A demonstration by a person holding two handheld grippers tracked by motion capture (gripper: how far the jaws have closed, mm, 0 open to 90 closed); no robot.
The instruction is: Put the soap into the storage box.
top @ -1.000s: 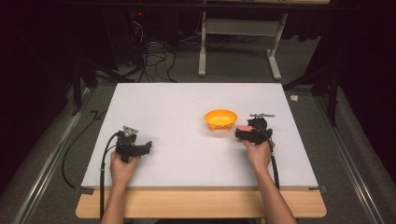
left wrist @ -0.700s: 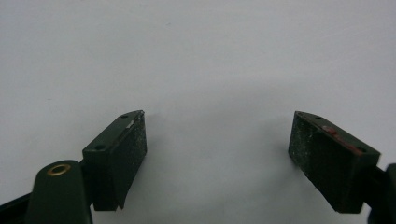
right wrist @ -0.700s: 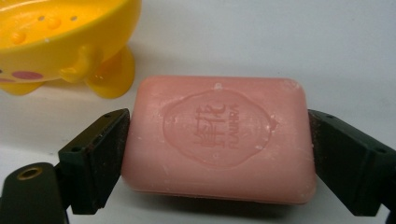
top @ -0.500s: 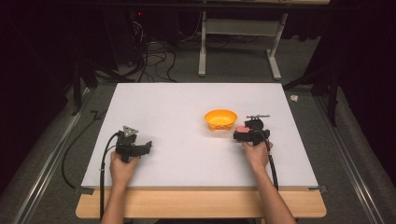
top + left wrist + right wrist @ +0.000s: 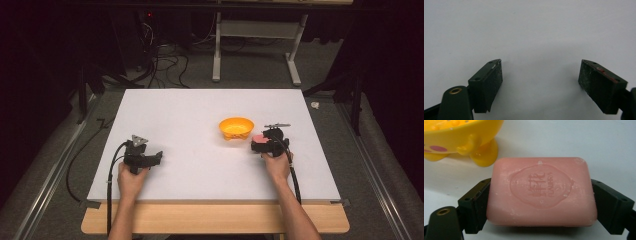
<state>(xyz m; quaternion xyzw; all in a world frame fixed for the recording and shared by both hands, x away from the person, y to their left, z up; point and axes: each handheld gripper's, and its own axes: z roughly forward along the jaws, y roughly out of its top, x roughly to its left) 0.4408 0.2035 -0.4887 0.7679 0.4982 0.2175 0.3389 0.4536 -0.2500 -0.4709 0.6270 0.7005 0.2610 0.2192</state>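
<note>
A pink bar of soap [image 5: 541, 192] with a stamped oval emblem sits between the jaws of my right gripper [image 5: 540, 207], which is shut on its two short sides. In the high view the soap [image 5: 259, 137] and right gripper [image 5: 265, 144] are just right of a yellow footed soap dish [image 5: 236, 127]. The dish [image 5: 456, 140] fills the upper left of the right gripper view, close to the soap. My left gripper [image 5: 150, 159] rests at the table's front left. Its jaws [image 5: 541, 85] stand wide apart over bare white table.
The white table [image 5: 200, 110] has open surface across its middle and back. A wooden ledge [image 5: 215, 220] runs along the front edge. Cables [image 5: 95, 165] trail off the left side, and a desk frame [image 5: 255, 50] stands behind the table on the floor.
My right gripper with the soap has shifted slightly left and toward the front, staying beside the yellow dish. The left gripper has not moved.
</note>
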